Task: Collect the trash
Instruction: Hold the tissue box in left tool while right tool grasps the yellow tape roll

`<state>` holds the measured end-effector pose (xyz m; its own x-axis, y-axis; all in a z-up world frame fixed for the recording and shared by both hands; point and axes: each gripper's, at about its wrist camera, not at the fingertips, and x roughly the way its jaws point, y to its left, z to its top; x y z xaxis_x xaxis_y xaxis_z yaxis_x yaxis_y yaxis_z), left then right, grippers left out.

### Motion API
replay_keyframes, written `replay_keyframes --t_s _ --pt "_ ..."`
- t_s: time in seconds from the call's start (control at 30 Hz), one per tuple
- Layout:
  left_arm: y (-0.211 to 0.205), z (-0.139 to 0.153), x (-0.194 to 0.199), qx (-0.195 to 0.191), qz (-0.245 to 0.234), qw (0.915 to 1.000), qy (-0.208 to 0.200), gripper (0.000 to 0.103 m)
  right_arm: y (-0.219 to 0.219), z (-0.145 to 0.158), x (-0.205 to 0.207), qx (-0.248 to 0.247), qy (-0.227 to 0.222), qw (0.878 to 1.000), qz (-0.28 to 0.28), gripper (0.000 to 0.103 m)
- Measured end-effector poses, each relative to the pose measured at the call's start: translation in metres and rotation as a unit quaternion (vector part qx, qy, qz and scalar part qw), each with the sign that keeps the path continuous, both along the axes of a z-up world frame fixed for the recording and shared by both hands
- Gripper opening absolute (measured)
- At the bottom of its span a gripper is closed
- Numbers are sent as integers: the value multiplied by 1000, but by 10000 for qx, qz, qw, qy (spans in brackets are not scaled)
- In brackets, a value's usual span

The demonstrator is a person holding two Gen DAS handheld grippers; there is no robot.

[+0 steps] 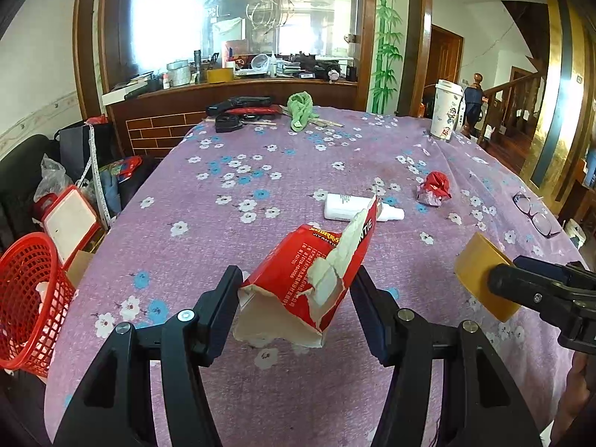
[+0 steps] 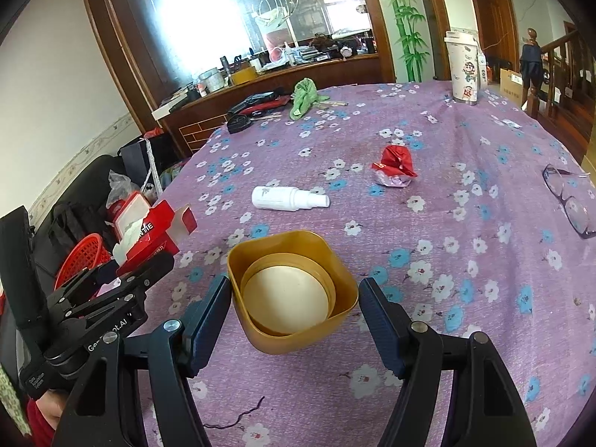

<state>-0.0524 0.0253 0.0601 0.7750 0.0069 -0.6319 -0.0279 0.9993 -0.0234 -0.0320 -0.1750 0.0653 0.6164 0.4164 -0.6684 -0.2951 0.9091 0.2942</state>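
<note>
My left gripper (image 1: 296,290) is shut on a torn red and white cardboard box (image 1: 309,279), held above the purple flowered tablecloth (image 1: 231,231); the box also shows at the left of the right wrist view (image 2: 149,234). My right gripper (image 2: 294,298) is shut on a squashed yellow-brown cup (image 2: 294,290) with a pale round bottom; the cup shows at the right of the left wrist view (image 1: 484,275). A crumpled red wrapper (image 1: 434,188) (image 2: 395,165) and a white bottle (image 1: 350,208) (image 2: 287,198) lie on the cloth ahead. A red mesh basket (image 1: 28,298) (image 2: 83,253) stands off the table's left edge.
A tall white paper cup (image 1: 447,113) (image 2: 463,69) stands far right. A green cloth (image 1: 301,110) and black items (image 1: 238,111) lie at the far edge. Glasses (image 1: 536,214) (image 2: 570,197) lie at the right. Clutter and a red-rimmed box (image 1: 69,223) sit left of the table.
</note>
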Motion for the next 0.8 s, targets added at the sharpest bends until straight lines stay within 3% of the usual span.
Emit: replay_keyframes --t_s 0.47,0.8 --pt "49 13 -22 -135 417 9989 -133 58 58 16 -4 -80 -25 9985 542 75" --pt "128 28 -54 -270 1145 9925 -321 58 148 33 -4 -159 -12 9905 1369 75"
